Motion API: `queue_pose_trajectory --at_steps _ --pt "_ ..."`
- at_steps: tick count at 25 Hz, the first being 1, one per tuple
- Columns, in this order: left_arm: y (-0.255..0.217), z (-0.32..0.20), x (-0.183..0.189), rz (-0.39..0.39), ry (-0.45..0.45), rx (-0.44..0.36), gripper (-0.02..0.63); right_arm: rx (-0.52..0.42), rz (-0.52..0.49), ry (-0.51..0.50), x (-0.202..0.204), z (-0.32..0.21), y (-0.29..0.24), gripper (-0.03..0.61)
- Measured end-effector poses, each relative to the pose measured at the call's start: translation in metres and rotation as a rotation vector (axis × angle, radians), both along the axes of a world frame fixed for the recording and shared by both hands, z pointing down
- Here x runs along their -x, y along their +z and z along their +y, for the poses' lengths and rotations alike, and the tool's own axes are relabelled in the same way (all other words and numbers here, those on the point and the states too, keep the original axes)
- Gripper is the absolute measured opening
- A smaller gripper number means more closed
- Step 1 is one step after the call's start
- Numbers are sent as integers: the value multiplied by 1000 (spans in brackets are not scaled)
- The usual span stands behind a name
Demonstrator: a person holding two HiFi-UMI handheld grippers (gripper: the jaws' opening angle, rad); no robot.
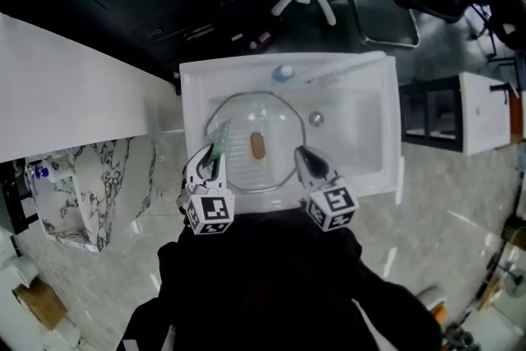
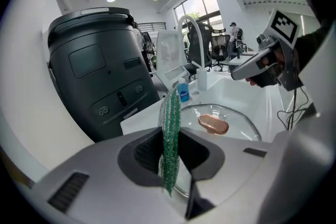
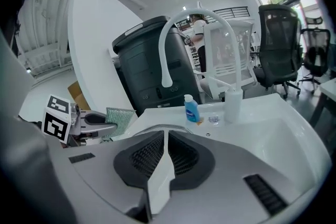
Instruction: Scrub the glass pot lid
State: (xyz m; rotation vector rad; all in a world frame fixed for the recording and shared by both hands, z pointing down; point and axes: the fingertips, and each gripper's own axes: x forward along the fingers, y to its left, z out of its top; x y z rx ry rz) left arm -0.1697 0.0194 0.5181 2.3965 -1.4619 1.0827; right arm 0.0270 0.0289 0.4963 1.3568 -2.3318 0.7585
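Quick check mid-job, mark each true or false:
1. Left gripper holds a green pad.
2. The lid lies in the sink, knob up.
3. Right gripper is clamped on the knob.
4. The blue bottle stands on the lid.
1. True. The left gripper is shut on the pad, which stands upright between its jaws.
2. True. The lid lies in the sink with its brown knob facing up.
3. False. The right gripper has its jaws together with nothing between them, and it sits near the lid's rim, away from the knob.
4. False. The bottle stands on the sink's back ledge by the faucet.
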Motion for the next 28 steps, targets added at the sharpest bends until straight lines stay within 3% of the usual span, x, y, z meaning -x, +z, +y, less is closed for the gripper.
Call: queue_pose_trajectory --at_steps 8,28 --pt "20 -13 3 -175 56 17 64 77 -14 3 -23 -9 27 48" --pt "72 -54 6 -421 118 95 64 306 -14 53 -64 -17 104 94"
